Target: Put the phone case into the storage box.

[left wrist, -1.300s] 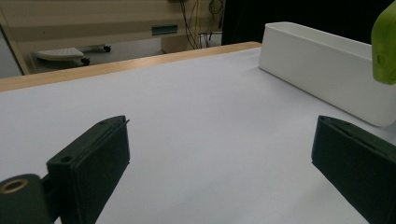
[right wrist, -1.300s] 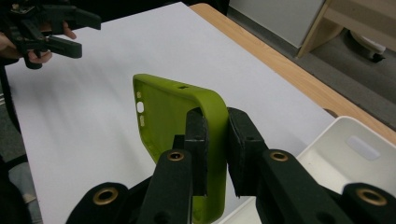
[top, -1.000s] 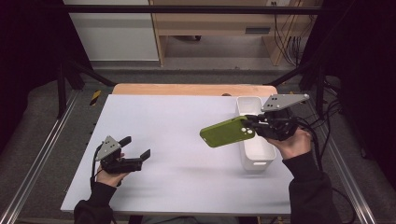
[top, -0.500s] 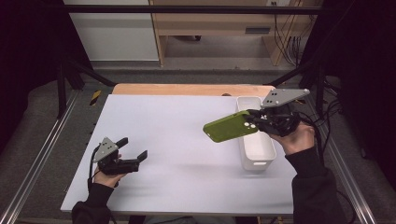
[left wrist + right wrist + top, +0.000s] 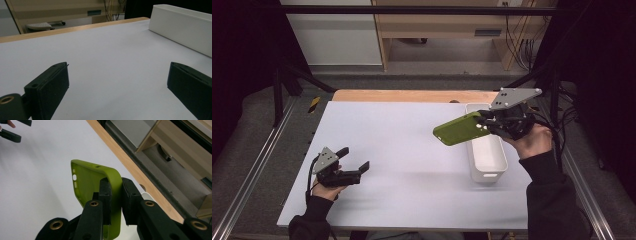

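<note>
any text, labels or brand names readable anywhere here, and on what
None can be read.
Green phone case in the right gripper: plain, only cut-out holes.
White bin: no label.
Left gripper: no marking.
Dark strip on the wooden bench behind the table: too small and blurred to tell.

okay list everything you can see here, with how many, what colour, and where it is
phone case: 1, olive green, held in the air over the table beside the bin
bin: 1, white, long, on the table's right side
table: 1, pale grey top with a wooden far edge
shelving: 1, light wood, behind the table
cables: several, dark, hanging at the shelving's right end
left gripper: 1, black, jaws open, low over the table's left side
right gripper: 1, black, shut on the phone case's side wall
</note>
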`<state>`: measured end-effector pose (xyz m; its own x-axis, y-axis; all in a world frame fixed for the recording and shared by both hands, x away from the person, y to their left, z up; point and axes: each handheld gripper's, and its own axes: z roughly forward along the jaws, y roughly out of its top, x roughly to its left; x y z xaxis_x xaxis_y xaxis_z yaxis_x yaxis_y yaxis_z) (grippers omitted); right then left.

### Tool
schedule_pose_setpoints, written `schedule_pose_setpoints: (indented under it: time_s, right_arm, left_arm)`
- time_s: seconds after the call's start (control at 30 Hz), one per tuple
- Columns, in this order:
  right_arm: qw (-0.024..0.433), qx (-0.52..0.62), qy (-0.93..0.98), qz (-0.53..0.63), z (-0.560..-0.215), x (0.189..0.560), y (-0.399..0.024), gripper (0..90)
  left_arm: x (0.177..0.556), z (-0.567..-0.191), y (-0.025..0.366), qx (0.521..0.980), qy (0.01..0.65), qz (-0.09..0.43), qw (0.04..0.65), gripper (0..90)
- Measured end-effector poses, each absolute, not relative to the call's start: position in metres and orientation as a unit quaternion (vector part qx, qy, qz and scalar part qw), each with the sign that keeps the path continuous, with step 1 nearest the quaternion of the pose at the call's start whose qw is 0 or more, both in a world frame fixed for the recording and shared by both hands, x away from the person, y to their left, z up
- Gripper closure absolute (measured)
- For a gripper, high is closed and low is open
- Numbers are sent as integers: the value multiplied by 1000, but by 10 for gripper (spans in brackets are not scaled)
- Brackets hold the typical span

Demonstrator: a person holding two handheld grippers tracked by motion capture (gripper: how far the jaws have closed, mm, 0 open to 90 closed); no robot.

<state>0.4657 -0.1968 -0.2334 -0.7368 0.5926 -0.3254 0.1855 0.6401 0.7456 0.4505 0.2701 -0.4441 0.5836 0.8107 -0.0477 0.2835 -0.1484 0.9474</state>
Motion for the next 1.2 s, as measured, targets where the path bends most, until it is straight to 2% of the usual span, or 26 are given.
schedule_pose_setpoints:
  time_s: [1.2]
  right_arm:
    - [366, 182, 868, 283, -216, 477, -208, 795]
  left_arm:
    - [450, -445, 269, 719, 378, 250, 527, 33]
